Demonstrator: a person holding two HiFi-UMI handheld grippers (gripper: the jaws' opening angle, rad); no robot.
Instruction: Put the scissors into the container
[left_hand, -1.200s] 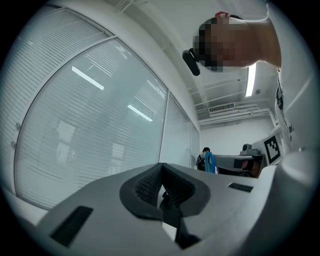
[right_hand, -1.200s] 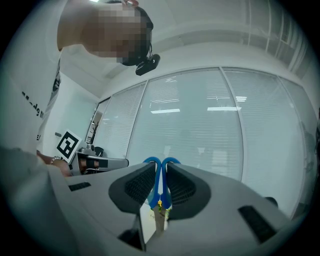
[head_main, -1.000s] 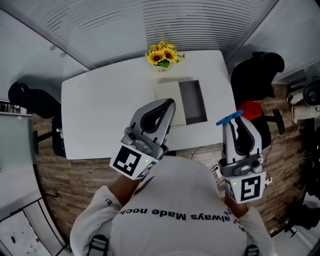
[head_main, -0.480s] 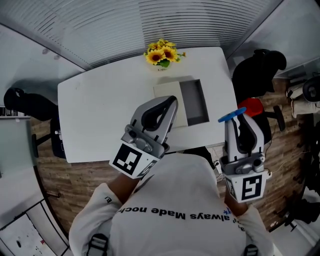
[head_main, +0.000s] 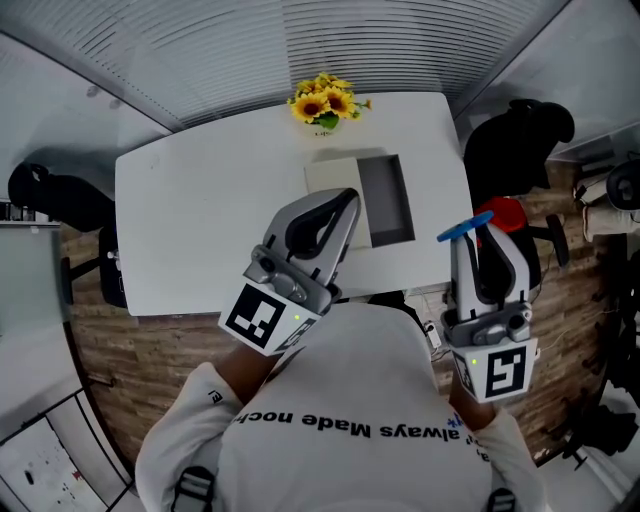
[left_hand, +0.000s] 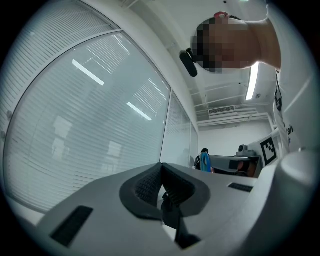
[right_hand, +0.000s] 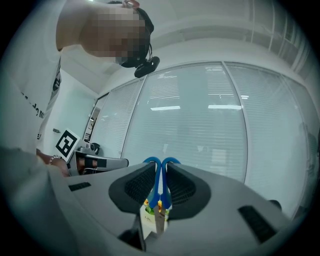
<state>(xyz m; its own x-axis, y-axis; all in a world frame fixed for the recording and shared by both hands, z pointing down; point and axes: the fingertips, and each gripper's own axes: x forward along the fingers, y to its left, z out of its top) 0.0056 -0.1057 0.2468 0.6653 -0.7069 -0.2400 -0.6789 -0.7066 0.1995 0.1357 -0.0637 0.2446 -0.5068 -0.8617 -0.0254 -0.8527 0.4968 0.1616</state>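
The scissors (right_hand: 158, 182) are sitting pinched by their blue handles in our right gripper (head_main: 478, 245), raised well apart from the open container (head_main: 385, 200) on the table (head_main: 200, 220), seemingly ready for carrying over. Our left gripper (left_hand: 161, 175) is hovering closed on nothing, since one grip looks enough.
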